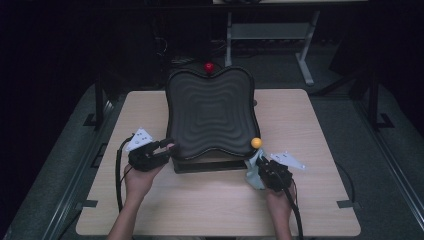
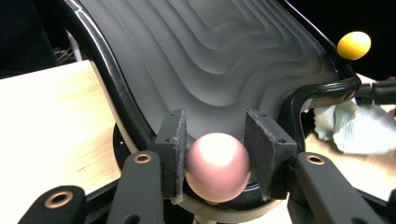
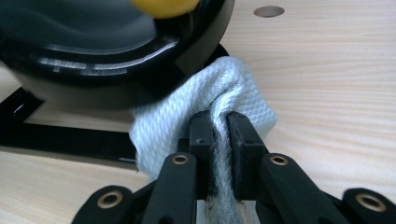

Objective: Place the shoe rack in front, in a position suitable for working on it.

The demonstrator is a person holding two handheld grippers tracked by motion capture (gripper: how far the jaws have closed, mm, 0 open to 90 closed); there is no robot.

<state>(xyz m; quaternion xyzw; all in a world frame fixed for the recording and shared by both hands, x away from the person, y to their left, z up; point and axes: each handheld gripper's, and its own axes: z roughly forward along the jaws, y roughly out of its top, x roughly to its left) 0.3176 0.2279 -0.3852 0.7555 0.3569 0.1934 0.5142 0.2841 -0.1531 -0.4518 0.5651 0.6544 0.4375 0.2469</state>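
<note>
A black tray (image 1: 210, 115) with a rippled surface stands tilted on a black base on the wooden table. At its near left corner my left gripper (image 1: 167, 146) is shut on a pink ball (image 2: 217, 165), with both pads against the ball's sides and the tray (image 2: 210, 56) rising beyond it. A yellow ball (image 1: 256, 142) sits at the tray's near right corner and a red ball (image 1: 208, 66) at its far edge. Just below the yellow ball (image 3: 163, 7), my right gripper (image 3: 220, 126) is shut on a fold of white cloth (image 3: 210, 107), which lies against the tray's rim.
The tray's black base (image 1: 210, 165) juts out under its near edge. Bare wood of the table (image 1: 310, 125) lies to the tray's left, right and front. A round hole (image 3: 269, 11) is in the tabletop beyond the cloth. A grey desk frame (image 1: 270, 32) stands behind the table.
</note>
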